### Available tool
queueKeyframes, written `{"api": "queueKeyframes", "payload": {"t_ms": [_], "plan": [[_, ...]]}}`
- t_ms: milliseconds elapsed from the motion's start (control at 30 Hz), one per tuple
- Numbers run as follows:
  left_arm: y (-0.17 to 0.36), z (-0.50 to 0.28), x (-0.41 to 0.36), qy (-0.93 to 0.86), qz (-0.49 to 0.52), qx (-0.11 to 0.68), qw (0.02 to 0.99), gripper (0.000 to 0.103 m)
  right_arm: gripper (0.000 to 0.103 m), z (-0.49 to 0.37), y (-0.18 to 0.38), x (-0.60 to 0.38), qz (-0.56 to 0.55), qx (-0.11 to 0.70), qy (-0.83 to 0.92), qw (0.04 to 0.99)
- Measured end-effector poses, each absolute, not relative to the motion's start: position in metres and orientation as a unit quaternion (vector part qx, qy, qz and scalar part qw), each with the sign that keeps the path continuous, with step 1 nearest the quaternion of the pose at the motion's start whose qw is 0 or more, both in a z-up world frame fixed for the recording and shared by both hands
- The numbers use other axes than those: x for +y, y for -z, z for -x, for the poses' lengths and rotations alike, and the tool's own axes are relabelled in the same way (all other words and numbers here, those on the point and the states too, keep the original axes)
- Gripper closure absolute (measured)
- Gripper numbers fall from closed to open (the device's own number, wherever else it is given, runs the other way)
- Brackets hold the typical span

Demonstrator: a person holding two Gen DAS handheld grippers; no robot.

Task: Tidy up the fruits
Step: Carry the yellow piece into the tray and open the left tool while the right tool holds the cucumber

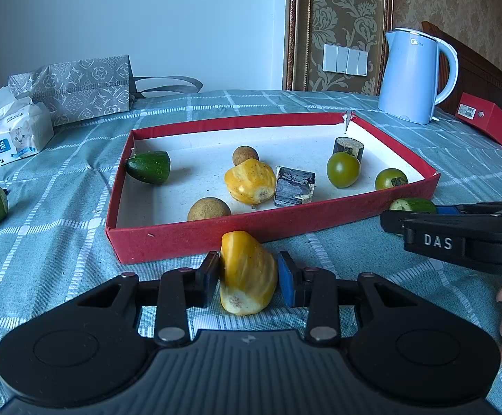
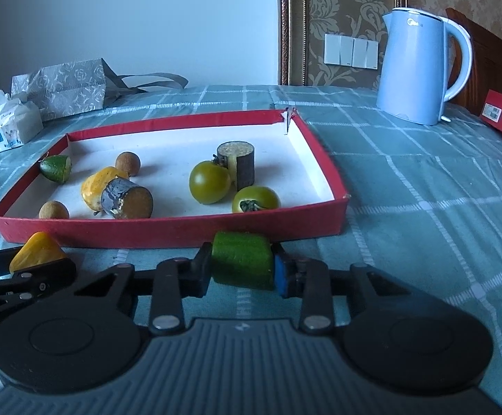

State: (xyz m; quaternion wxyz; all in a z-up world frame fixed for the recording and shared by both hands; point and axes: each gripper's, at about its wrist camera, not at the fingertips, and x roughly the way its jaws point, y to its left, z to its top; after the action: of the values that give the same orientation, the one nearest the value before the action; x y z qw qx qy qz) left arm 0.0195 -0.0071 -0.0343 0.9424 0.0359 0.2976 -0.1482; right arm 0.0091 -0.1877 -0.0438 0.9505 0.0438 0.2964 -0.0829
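Checked teal cloth (image 2: pixel 423 180) covers our table, with the red tray (image 2: pixel 167 230) lying in the middle of it. Our left gripper (image 1: pixel 247 276) is clamped on a yellow fruit piece (image 1: pixel 247 273) and our right gripper (image 2: pixel 242 266) on a green fruit piece (image 2: pixel 242 259), both just in front of the tray's near wall. To do this well, we judge each piece should be lifted clear of that wall, set down beside its match inside, and only then released. Our right gripper reads "DAS" (image 1: pixel 437 242); the blue kettle (image 2: pixel 413 65) carries a faint logo we cannot read.
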Motion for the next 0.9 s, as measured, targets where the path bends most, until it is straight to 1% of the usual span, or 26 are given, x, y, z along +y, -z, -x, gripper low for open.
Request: {"api": "queueKeyframes", "payload": {"t_ms": [267,433,900], "plan": [[0.034,-0.019,-0.007,0.148,-0.036,0.298,0.942,0.068,0.07,0.012,0.039,-0.19,-0.016,0.276,0.095,0.956],[0.034,-0.019,-0.008,0.149,-0.034,0.298,0.942,0.068,0.07,0.012,0.042,-0.204,-0.04,0.29,0.096,0.951],[0.025,-0.007,-0.008,0.139,-0.037,0.282,0.949,0.068,0.07,0.009,0.045,-0.209,-0.042,0.3,0.083,0.949]]}}
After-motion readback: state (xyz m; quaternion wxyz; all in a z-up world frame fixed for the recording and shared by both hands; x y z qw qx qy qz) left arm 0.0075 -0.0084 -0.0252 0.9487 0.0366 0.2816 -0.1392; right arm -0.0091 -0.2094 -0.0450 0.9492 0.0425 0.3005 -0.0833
